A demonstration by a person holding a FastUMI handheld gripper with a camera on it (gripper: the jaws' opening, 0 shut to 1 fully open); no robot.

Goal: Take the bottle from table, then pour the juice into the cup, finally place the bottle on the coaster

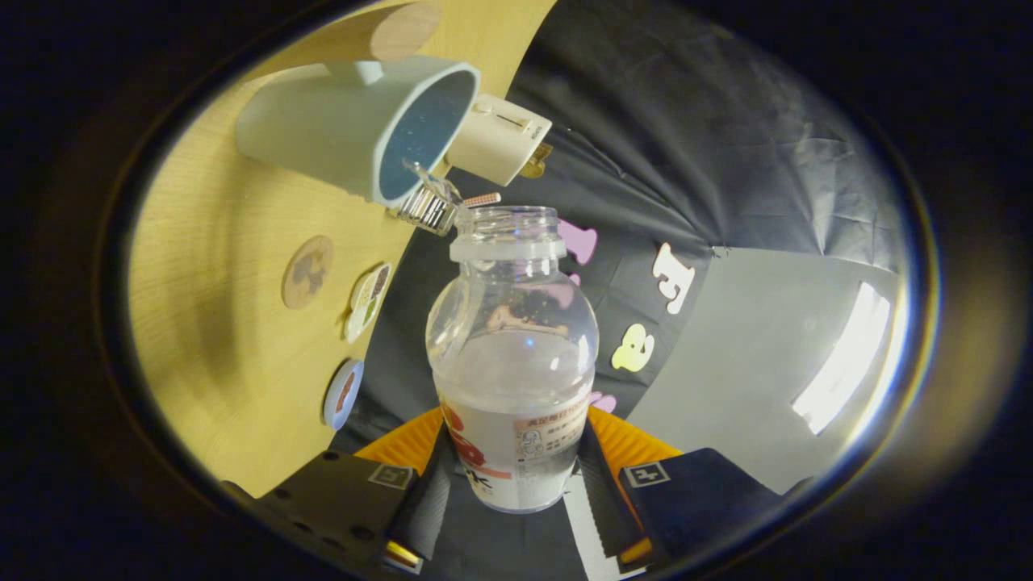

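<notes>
A wooden table [218, 323] fills the scene beyond and to the left of the gripper [514, 492], tipped steeply on its side in the gripper view. A pale cup [355, 129] stands on it ahead of the fingers, its open mouth turned toward the bottle's neck. Just beyond the cup's rim sits a cream plug adapter [500, 141] with brass prongs; print on its side is too small to read.

The bottle [512, 355], clear plastic and uncapped, is pinched between the two fingers, which press on its lower body from either side. Its long axis runs straight ahead along the fingers, base between them and mouth pointing away, close to the cup's rim. Cloudy liquid fills the lower half. A label wraps the base, with red shapes and small printed characters that cannot be made out.

Three round coasters lie on the table to the left of the bottle: a brown one [307, 272] furthest out, a patterned one [367, 301] beside it, and a blue-rimmed one [343, 394] nearest the left finger. A small clear ribbed object [428, 208] sits between the cup's rim and the bottle's mouth.
</notes>
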